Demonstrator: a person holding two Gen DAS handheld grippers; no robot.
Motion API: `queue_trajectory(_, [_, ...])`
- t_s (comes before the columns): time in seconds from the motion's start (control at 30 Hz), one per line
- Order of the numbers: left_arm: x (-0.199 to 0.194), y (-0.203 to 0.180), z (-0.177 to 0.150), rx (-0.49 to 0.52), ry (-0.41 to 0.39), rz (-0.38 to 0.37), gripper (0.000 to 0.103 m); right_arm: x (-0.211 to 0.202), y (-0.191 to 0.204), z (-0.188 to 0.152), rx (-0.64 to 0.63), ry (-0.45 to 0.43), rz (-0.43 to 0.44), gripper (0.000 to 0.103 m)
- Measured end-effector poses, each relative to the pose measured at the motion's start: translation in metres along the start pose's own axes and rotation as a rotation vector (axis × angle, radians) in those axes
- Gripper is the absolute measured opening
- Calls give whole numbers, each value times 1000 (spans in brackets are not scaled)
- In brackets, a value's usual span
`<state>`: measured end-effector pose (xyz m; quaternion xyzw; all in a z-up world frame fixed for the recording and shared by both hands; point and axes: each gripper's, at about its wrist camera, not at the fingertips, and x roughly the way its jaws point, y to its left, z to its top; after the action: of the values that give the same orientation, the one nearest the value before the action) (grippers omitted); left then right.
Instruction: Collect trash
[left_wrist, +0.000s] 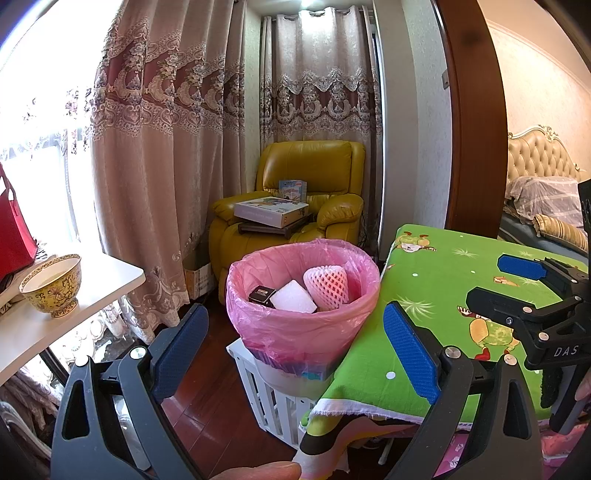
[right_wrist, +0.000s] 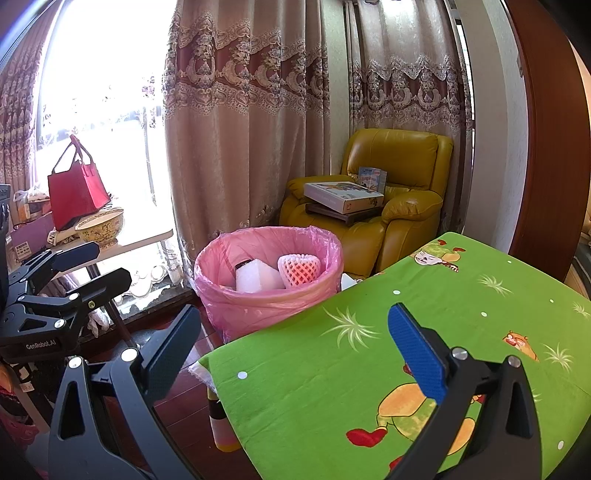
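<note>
Left wrist view: both claws, left claw (left_wrist: 295, 339) and right claw (right_wrist: 295, 350), gape empty; ahead, the bin (left_wrist: 303, 295) holds foam and a box; bench (left_wrist: 443, 280) looks bare, so collecting seems done.

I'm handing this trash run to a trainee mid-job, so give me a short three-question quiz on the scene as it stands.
1. True or false: the left gripper holds a piece of trash.
2. Which lies in the pink-lined trash bin? A) foam fruit net B) yellow bowl C) red bag
3. What covers the table beside the bin?

Key
1. False; both it and the right gripper are open and empty.
2. A, the foam fruit net, next to a white foam block and a small black box.
3. A green cartoon-print cloth.
</note>
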<state>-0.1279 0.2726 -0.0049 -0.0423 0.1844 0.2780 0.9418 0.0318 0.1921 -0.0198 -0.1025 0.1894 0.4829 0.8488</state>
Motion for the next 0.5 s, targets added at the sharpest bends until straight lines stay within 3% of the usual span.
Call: queue_trajectory(0.5, [2,2,-1,-2,6,-2,90,1,1,0,3,1,1,98])
